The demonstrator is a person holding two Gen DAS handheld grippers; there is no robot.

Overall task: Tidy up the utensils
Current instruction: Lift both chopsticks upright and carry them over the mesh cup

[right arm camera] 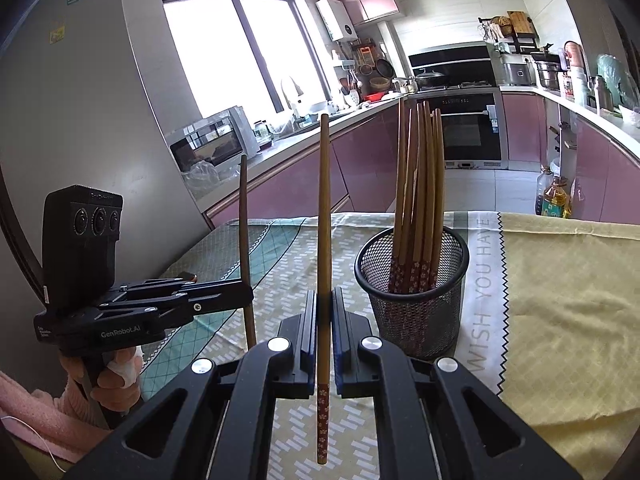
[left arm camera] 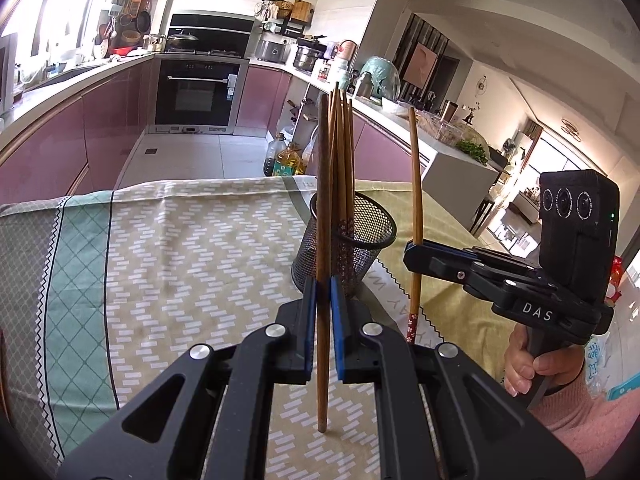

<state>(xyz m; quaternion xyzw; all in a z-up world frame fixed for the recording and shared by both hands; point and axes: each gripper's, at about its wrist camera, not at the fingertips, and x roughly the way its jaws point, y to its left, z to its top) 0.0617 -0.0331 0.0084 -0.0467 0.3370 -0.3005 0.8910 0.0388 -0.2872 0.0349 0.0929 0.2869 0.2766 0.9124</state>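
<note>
From my left wrist camera, my left gripper (left arm camera: 323, 300) is clamped on a dark chopstick (left arm camera: 323, 240), held upright with its lower end hanging just above the tablecloth (left arm camera: 160, 248). Straight behind it stands the mesh cup (left arm camera: 360, 240), already holding a bundle of chopsticks (left arm camera: 343, 152) that lean together. Off to the right I see my right gripper (left arm camera: 416, 252) pinching a lighter chopstick (left arm camera: 415, 184), also upright, beside the cup and not over it (its flowered end points down).

From my right wrist camera, the right gripper (right arm camera: 324, 308) is closed on that light chopstick (right arm camera: 324, 220), the flowered tip dangling below the fingers (right arm camera: 308, 328) and clear of the cloth (right arm camera: 560, 300). The cup (right arm camera: 416, 280) sits just to the right of it on the cloth, its rim open on the near side, the bundle (right arm camera: 420, 184) crowding the far side. My left gripper (right arm camera: 244, 294) shows at the left, well apart from the cup, gripping the dark stick (right arm camera: 245, 232).

I judge the sorting to be well along: most sticks are in the cup, and these two are lifted and ready to go in. Next each stick has to be carried over the rim, tip first into the free gap, and lowered before I let go (one at a time seems wiser, so the two don't knock the bundle).
</note>
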